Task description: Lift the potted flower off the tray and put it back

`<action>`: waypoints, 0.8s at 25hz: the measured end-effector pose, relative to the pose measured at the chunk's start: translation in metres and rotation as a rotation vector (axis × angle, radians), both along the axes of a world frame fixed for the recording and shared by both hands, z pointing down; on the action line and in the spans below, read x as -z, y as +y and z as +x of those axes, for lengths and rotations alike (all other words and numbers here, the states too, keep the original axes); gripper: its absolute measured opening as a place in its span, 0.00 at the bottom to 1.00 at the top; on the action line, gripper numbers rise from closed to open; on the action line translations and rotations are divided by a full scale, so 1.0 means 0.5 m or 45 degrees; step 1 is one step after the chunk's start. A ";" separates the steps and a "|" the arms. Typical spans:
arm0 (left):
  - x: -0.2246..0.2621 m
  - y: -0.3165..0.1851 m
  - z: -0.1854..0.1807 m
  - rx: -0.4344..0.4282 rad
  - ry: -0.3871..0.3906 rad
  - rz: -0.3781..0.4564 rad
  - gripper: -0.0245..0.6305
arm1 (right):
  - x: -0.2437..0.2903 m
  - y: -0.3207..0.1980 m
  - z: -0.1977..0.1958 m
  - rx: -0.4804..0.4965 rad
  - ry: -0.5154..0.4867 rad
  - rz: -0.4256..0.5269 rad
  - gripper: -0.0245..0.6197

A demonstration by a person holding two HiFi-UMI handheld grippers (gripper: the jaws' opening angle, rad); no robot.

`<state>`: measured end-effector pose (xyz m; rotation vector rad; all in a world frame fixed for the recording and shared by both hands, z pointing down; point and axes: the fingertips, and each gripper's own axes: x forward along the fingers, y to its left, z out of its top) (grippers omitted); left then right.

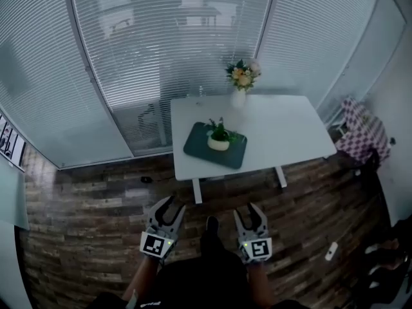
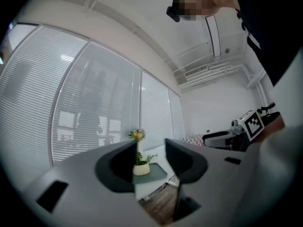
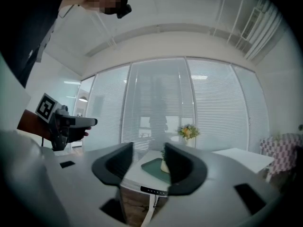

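On tray (image 1: 196, 147), potted flower (image 1: 219, 138) well beyond left gripper (image 1: 170, 203), right gripper (image 1: 248, 210); fingers (image 2: 118, 169) spread, empty.

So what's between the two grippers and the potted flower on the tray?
Head view: a stretch of wooden floor, then the front edge of the white table and the near rim of the tray before the potted flower.

The floor (image 1: 90, 237) is brown wood planks with a rough, streaky look. The table (image 1: 283, 131) top is white and smooth. The tray (image 1: 196, 148) is dark green and matt, not shiny. The flower pot (image 1: 218, 144) is cream and smooth. The blinds (image 1: 38, 82) are thin pale slats. A checked cloth (image 1: 364, 134) looks soft. The left gripper (image 2: 150, 149) and right gripper (image 3: 148, 150) look like smooth matt grey plastic, with darker jaws.
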<state>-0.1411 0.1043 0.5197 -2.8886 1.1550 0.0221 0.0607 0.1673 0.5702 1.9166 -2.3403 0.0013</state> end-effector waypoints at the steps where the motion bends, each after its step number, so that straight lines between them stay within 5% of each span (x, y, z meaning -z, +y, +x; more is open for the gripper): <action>1: -0.001 -0.017 0.009 0.004 -0.006 -0.008 0.41 | 0.002 -0.019 0.005 0.018 0.002 0.007 0.46; 5: 0.004 -0.084 0.029 0.044 -0.003 -0.017 0.48 | 0.016 -0.089 0.029 0.019 -0.016 0.033 0.60; 20: -0.014 -0.256 0.109 0.060 -0.038 -0.091 0.48 | -0.008 -0.255 0.118 0.034 -0.056 -0.057 0.62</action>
